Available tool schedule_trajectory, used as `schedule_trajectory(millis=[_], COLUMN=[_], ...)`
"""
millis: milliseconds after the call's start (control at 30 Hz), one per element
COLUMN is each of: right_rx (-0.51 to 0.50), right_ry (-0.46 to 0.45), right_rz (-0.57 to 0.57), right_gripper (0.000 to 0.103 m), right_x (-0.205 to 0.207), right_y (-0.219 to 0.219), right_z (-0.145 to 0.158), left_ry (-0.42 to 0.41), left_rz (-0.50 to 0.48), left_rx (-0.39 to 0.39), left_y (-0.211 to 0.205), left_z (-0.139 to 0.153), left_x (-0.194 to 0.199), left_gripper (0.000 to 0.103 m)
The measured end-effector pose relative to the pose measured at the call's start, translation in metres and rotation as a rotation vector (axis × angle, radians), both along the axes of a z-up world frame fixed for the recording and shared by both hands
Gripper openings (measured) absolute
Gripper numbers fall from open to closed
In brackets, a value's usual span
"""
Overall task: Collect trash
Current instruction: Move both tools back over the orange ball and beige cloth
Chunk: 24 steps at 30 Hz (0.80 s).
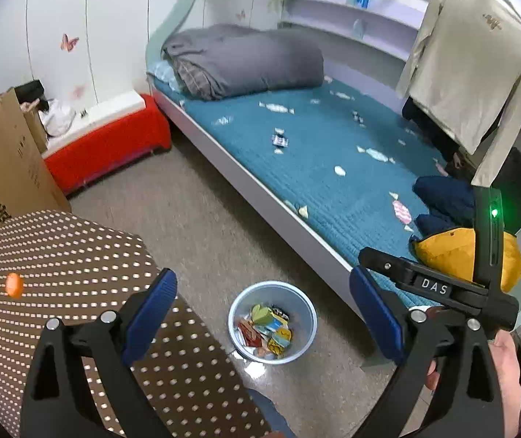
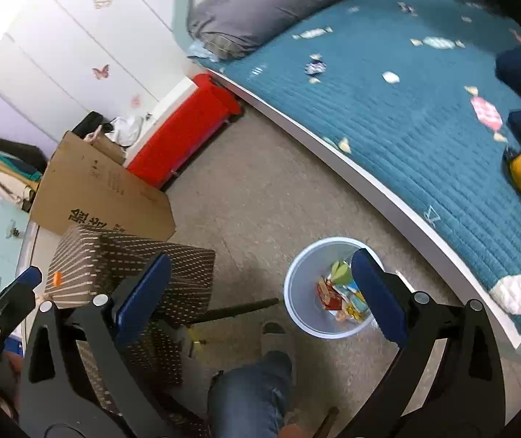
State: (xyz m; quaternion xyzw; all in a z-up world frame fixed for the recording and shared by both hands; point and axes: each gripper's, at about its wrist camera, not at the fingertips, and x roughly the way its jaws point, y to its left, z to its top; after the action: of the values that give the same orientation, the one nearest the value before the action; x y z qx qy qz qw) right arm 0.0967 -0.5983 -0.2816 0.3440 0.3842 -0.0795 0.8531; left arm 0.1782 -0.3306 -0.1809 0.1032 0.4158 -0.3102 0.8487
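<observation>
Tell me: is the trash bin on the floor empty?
No, the trash bin already holds several colourful wrappers, seen plainly in the left wrist view.

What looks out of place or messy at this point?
A crumpled dark-and-white wrapper lies loose on the teal bedspread, though the bin on the floor already holds several wrappers. A white scrap lies on the floor beside the bin. An orange bit sits on the dotted table.
</observation>
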Motion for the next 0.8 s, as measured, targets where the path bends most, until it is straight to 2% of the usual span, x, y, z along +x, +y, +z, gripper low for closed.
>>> schedule_trajectory(millis=[333,633,800], right_rx=[-0.085,-0.155,-0.213], right_ry=[-0.081,-0.130,-0.157], right_rz=[0.061,0.116,0.143], right_gripper=[0.097,0.097,0.097], right_x=[-0.002,-0.001,0.003], right_y=[0.041,0.084,0.111], right_z=[0.060,0.097,0.117], left_ry=[-0.084,-0.129,-0.172], left_rz=[0.025,0.085,0.132], left_rx=[-0.062,-0.126,-0.127], left_y=[0.047,0.100,0.132], left_z=[0.039,0.060,0.069], left_x=[-0.019,-0.025,-0.025], left_gripper=[0.094,0.094,0.094])
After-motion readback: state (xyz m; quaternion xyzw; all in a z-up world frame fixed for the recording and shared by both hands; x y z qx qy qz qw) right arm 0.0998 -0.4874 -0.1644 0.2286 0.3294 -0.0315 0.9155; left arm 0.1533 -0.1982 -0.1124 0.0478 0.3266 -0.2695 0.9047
